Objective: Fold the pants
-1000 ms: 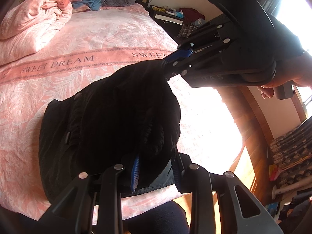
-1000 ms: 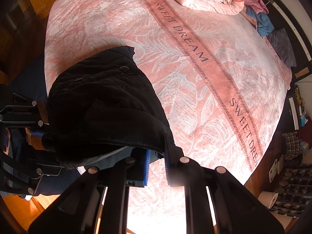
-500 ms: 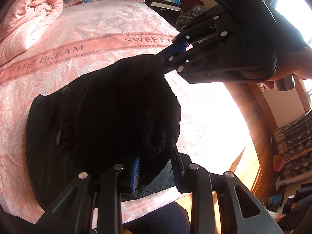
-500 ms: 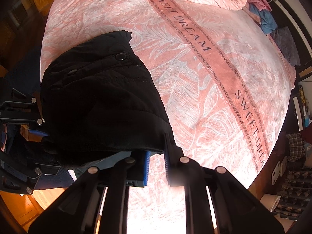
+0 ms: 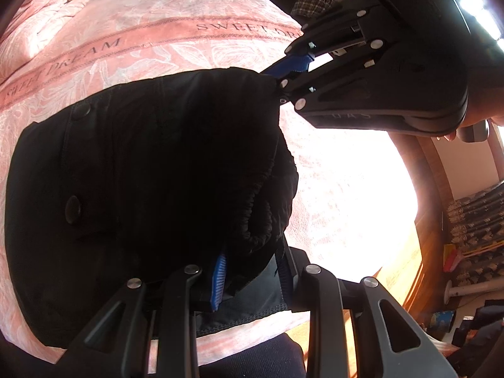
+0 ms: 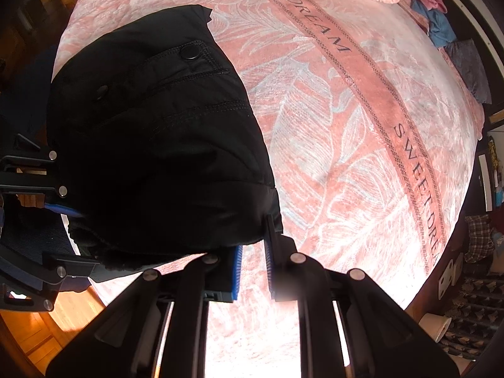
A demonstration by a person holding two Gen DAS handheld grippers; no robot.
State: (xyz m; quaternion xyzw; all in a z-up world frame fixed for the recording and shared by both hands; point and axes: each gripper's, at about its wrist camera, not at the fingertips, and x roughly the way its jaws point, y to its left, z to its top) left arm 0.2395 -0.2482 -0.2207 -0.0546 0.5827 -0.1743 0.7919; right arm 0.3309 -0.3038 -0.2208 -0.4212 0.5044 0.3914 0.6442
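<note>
Two grippers hold black pants (image 5: pixel 151 189) above a pink bedspread (image 5: pixel 195 9). We clamp the left gripper (image 5: pixel 252 271) on a thick bunched edge, frame bottom; the right gripper (image 6: pixel 252 252) pinches a thin corner. We judge the corner could slip, dropping the fold crooked. Only the right view shows the pocket snap (image 6: pixel 188 53) sharply; only the left shows the elastic waistband (image 5: pixel 252 208).

The left gripper (image 5: pixel 252 271) is pinching the black pants (image 5: pixel 151 189) by their stretchy edge. The right gripper (image 5: pixel 278 77) is pinching the far corner. The pants are hanging over the pink bed (image 5: pixel 189 41), partly lying on it.
</note>
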